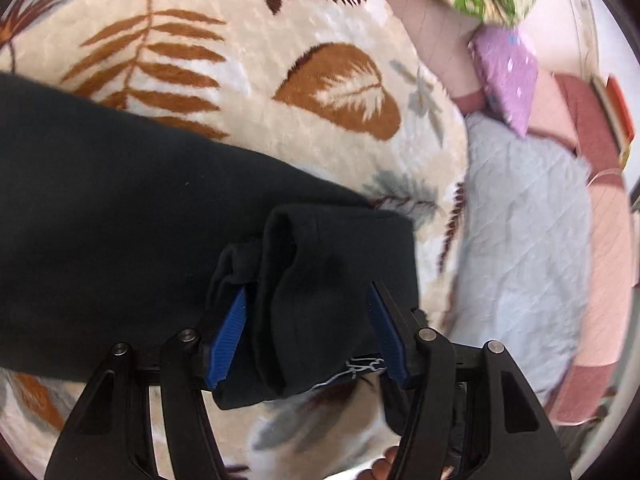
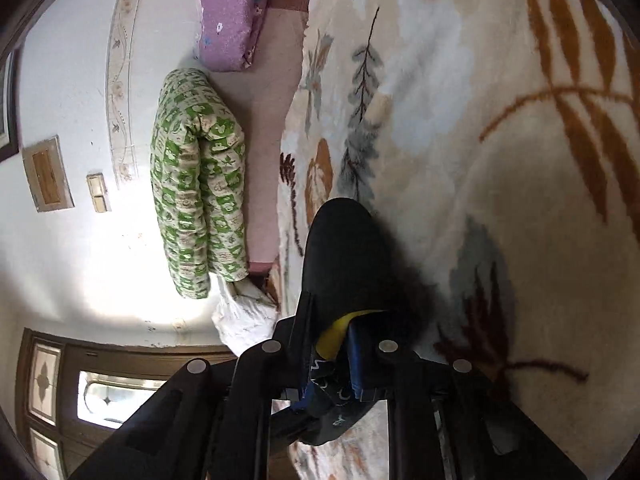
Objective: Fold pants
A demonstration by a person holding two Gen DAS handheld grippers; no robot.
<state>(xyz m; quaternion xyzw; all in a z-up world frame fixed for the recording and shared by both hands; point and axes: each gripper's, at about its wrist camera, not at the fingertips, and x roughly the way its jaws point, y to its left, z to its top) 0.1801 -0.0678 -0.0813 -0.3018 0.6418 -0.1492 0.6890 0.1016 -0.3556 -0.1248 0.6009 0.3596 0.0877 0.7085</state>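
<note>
Bunching between left gripper [image 1: 308, 292] and right gripper [image 2: 332, 320] clamps, black pants [image 1: 120, 200] hiding fingertips.

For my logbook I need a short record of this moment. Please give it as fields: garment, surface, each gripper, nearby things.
garment: black fabric pants, partly lying on the blanket
surface: cream plush blanket with brown leaf print
left gripper: jaws apart, bunched pants cloth between the blue pads
right gripper: shut on pants cloth
nearby: purple flowered pillow; green patterned rolled quilt
</note>
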